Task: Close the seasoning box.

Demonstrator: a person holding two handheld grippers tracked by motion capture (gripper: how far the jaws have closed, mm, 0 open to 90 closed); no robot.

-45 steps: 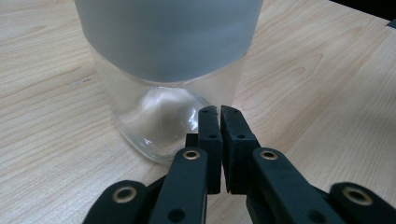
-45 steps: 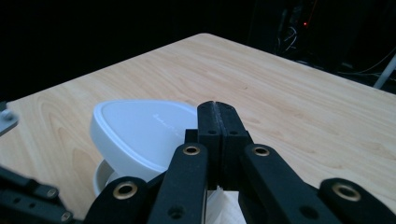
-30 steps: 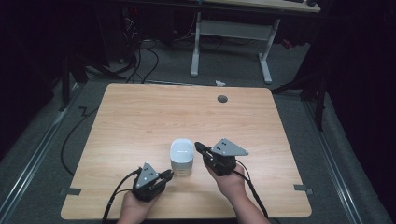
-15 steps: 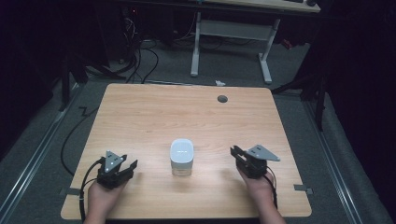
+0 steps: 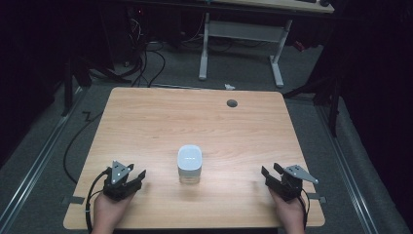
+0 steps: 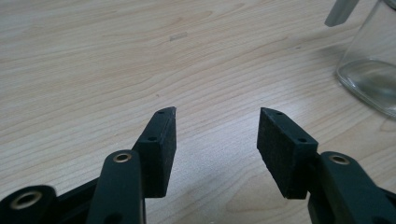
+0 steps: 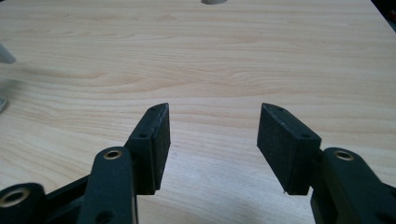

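One jar stands on the table, near the middle and a bit toward the near edge. It is clear glass with a white lid on top. It stands upright and nothing touches it. In the left gripper view the glass bottom of the jar sits at the far right, well apart from the jaws.

The left gripper is to the left of the jar, near the near edge of the table. A hand holds it from behind. Its two black jaws are spread wide apart. There is only bare wood between them, so it holds nothing. In the left gripper view the flat pads face each other across a big gap.

The right gripper is to the right of the jar, close to the near right corner. A hand holds it too. Its jaws are also spread wide and hold nothing. In the right gripper view only the wood shows in the gap.

Both grippers are well apart from the jar, one on each side.

A small round hole is in the table near the far edge. Past the table, on the dark floor, are black cables and the white legs of a desk.
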